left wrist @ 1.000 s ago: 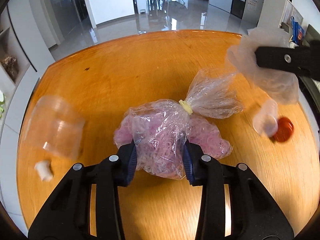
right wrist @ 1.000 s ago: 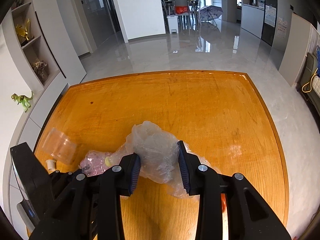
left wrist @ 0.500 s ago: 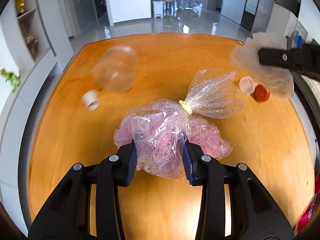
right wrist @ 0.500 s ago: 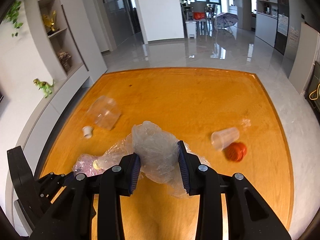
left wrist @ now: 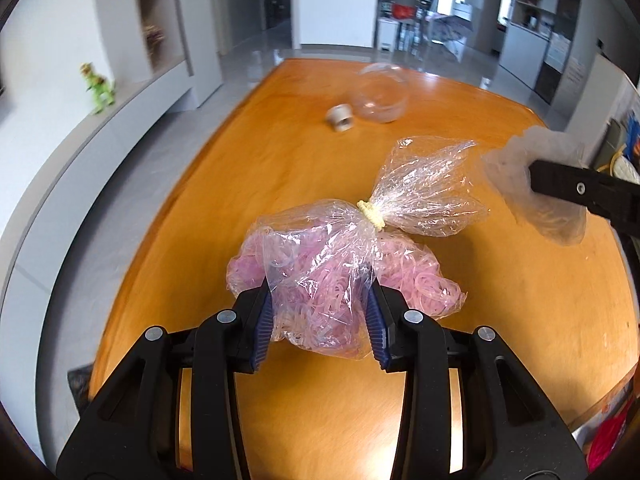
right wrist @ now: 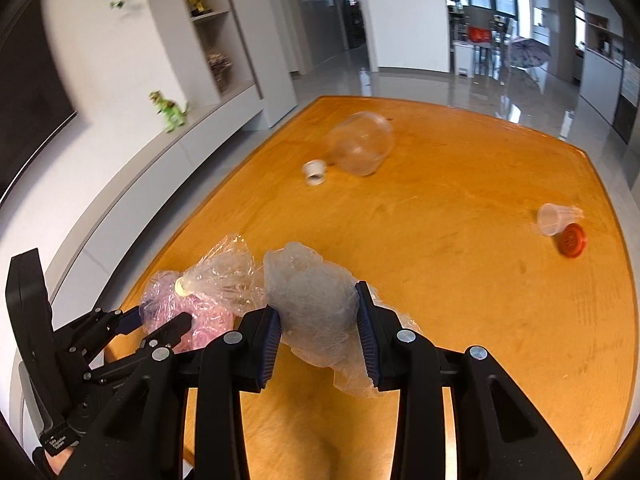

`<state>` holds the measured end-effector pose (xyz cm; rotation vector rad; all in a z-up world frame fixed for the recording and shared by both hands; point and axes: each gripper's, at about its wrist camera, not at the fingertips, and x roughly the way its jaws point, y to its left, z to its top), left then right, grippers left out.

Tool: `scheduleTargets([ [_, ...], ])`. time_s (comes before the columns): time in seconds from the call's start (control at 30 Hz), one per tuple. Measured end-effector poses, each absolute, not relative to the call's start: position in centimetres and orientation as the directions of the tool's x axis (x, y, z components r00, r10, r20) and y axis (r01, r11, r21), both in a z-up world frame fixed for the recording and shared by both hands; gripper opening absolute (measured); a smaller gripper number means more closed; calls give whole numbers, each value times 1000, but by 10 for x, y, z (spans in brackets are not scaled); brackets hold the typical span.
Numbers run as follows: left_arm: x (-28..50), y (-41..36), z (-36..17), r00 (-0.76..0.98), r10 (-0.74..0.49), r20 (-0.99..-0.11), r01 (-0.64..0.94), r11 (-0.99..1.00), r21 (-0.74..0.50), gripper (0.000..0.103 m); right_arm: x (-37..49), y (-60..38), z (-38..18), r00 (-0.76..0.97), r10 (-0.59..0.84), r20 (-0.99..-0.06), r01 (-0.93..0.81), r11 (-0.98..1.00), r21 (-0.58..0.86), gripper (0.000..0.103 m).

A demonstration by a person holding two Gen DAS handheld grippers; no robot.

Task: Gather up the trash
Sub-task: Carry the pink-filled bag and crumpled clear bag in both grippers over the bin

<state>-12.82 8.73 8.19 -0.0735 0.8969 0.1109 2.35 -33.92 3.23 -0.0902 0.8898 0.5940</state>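
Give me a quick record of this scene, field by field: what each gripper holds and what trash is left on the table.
left gripper: jaws shut on tied bag of pink rubber bands
right gripper: jaws shut on crumpled clear plastic bag
surface: orange wooden table
left on table, far side: clear plastic container on its side, small white cap beside it
left on table, right side: small clear cup on its side, red lid next to it

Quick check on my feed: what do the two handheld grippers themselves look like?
Both match: the left gripper and right gripper have black plastic scissor-style arms with silver round rivets and ribbed dark blue pads. A black block-shaped body with small white lettering sits behind the left one. No cables or sleeves show.
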Motion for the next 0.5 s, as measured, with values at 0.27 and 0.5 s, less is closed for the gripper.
scheduleTargets([
  [0.27, -202, 147, 69, 601, 155, -784, -274, 961, -21, 40, -38, -264, 12, 361, 521, -773, -665, 725, 178, 37],
  [0.5, -275, 207, 55, 556, 235, -797, -435, 900, -38, 41, -100, -187, -6, 232, 556, -798, -804, 572, 165, 37],
])
